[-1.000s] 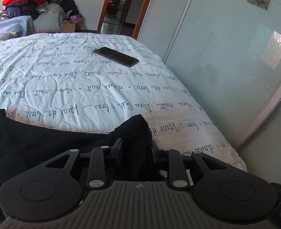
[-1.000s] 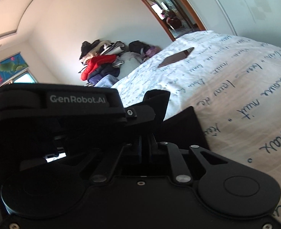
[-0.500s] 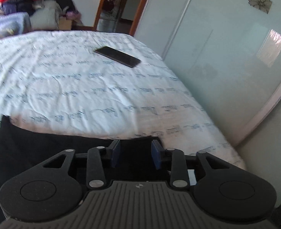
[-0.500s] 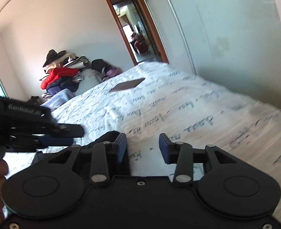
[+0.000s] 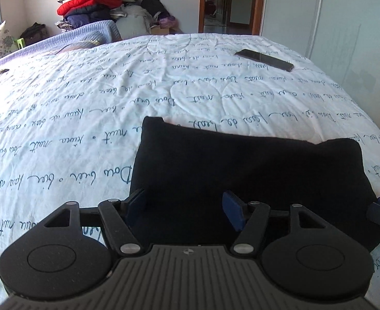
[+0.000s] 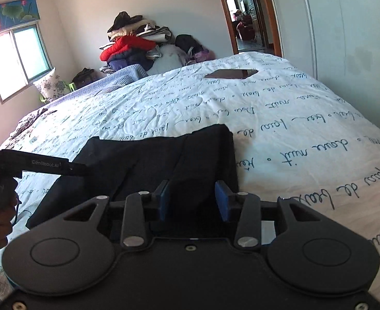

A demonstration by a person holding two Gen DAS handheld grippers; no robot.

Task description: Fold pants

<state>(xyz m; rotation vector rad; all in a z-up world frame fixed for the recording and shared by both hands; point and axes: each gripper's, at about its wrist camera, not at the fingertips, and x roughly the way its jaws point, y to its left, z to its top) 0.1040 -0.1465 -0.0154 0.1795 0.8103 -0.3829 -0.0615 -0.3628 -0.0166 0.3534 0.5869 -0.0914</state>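
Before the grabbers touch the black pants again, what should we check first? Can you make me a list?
1. Left gripper free of cloth: ok, jaws opening, nothing pinched.
2. Right gripper free of cloth: ok, open.
3. Pants flat on the bed: ok, a folded block.
4. Edges lined up: cannot tell, the near edge is hidden.
5. Phone clear of the pants: ok, far up the bed.

My bed (image 5: 112, 90) wears a white quilt printed with blue script. Behind it I see pale walls, a heap of clothes (image 6: 135, 44), a sunlit window (image 6: 16, 56) and an open wood-framed doorway (image 5: 228, 0) beside sliding frosted doors (image 6: 345, 25).
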